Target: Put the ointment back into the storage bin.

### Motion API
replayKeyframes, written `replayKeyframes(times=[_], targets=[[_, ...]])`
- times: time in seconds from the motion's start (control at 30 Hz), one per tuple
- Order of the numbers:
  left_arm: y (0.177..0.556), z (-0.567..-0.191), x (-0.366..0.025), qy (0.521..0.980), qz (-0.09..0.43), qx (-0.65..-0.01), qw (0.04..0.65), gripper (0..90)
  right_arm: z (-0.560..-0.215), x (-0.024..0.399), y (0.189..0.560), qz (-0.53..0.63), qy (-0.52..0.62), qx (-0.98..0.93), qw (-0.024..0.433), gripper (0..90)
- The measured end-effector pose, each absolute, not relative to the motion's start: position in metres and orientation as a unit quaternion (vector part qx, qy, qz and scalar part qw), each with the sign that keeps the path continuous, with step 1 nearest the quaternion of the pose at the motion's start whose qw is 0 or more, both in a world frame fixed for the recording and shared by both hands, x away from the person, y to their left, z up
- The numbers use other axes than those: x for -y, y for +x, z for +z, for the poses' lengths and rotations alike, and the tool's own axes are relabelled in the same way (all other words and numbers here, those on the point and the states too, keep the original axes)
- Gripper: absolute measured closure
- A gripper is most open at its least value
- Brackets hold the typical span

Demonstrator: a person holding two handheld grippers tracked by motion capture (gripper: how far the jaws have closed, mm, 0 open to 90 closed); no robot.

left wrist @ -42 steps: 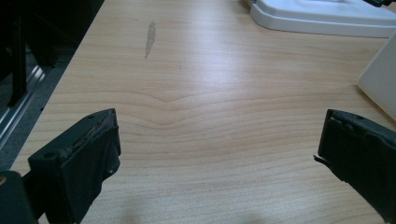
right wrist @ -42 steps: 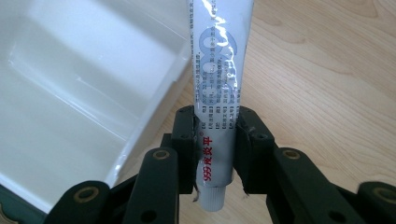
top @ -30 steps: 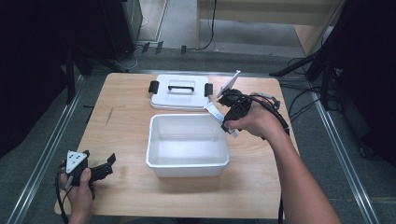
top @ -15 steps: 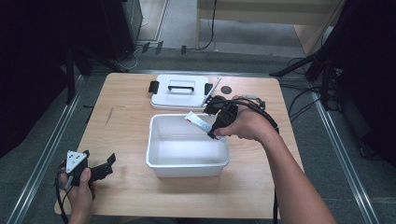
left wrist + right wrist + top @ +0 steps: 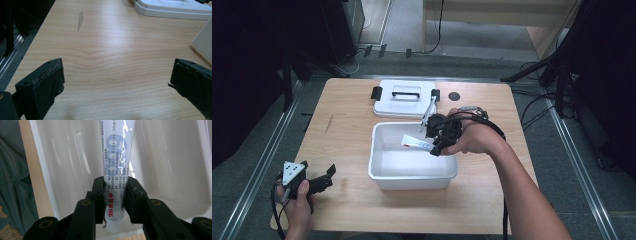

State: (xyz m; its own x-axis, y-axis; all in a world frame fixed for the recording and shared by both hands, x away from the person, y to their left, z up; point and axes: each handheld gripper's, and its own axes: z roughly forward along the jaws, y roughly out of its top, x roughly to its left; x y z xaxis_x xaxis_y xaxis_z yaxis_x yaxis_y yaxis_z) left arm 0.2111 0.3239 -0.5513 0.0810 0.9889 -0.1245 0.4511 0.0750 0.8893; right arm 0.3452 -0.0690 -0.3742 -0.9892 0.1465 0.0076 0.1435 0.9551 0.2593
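Note:
A white plastic bin point(image 5: 412, 176) stands in the middle of the wooden table. My right gripper point(image 5: 435, 141) hangs over its far right part, shut on a white tube point(image 5: 417, 144) with blue and red print. In the right gripper view the tube point(image 5: 117, 160) is clamped near its flat end between the jaws and points down into the bin point(image 5: 172, 165). My left gripper point(image 5: 319, 182) is open, low over the table's front left corner, well apart from the bin. The left gripper view has bare wood between its jaws.
The bin's white lid point(image 5: 404, 98) with black clips lies flat at the far side of the table; its edge point(image 5: 172, 10) appears in the left gripper view. A small dark round mark point(image 5: 454, 96) sits right of the lid. Metal rails run along both table sides.
My right gripper has carried the tube from above the table right of the bin, leftward and down, into the space over the bin. The left gripper has stayed still.

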Motion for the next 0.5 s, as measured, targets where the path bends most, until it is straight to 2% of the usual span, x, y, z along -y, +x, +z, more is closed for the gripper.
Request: replayKeyframes(times=[0.3,0.5], targets=[[0.211,-0.551,-0.324,0.602,0.318,-0.598,0.423,0.0,-0.388,0.066,0.343,0.107,0.017,-0.994,0.011,72.0],[0.211,-0.551,-0.324,0.603,0.318,-0.598,0.423,0.0,-0.388,0.070,0.342,0.094,0.024,-0.995,0.021,72.0]])
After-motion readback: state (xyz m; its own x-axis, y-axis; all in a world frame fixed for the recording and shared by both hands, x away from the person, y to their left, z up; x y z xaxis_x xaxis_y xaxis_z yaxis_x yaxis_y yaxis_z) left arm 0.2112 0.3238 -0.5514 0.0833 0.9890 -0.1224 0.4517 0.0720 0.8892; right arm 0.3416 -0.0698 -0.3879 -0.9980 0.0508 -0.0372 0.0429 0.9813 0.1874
